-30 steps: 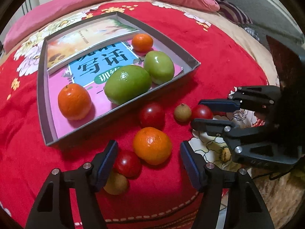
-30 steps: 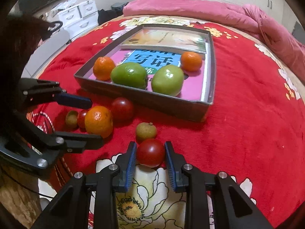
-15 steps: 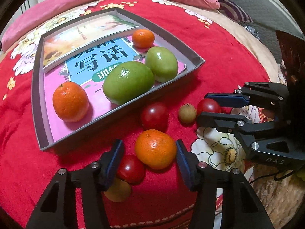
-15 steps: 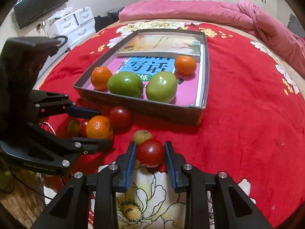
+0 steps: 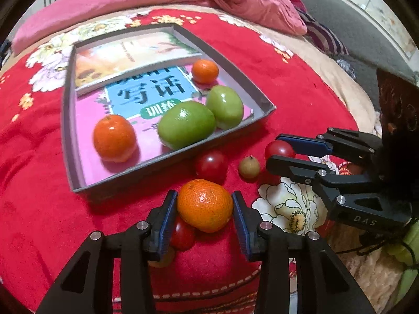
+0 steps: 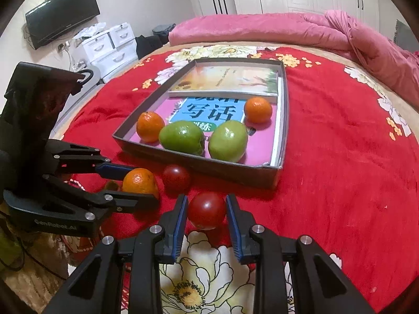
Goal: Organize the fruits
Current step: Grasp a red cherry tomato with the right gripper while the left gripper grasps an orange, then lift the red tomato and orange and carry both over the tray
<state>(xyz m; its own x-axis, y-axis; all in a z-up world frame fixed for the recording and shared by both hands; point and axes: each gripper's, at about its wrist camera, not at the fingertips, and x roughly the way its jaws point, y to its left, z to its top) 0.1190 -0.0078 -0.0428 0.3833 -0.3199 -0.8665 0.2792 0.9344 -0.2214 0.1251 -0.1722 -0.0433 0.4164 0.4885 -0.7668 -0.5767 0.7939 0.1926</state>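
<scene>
Left gripper point(image 5: 204, 209): its jaws are closing around a tangerine point(image 5: 204, 204); both blue pads are at the sides of the fruit and seem to press on it already.
Right gripper point(image 6: 207, 213): clamped on a red tomato point(image 6: 207, 210), one pad on each side of it; in the left wrist view the same tomato point(image 5: 278, 148) shows only partly between the two fingers.
Held tangerine: just in front of the near wall of the tray point(image 5: 167, 158), outside it, above the red blanket point(image 5: 39, 209); whether it touches the blanket I cannot tell.
Fruits under the left gripper: a second red tomato point(image 5: 182, 234) is just beside the left pad, partly covered by the tangerine; a small brown fruit point(image 5: 163, 257) is half hidden behind the left finger.
Loose fruits between the grippers: a dark red tomato point(image 5: 211, 164) lies close to the tray wall, and a small brownish round fruit point(image 5: 248, 167) lies beside it, near the right gripper's fingers.
Tray content: two green fruits, one bigger point(image 5: 186, 124) and one smaller point(image 5: 224, 106), touch each other near the front wall; one tangerine point(image 5: 114, 138) sits at the left front part, another small one point(image 5: 204, 71) is farther back.
Tray floor: two books lie flat, a blue and pink one point(image 5: 146, 96) with Chinese characters, and a pale one point(image 5: 131, 57) overlapping its far part.
Background: a pink quilt point(image 6: 262, 28) is bunched along the far edge of the bed; white drawers point(image 6: 110, 44) and a dark screen point(image 6: 61, 15) stand at the wall.
</scene>
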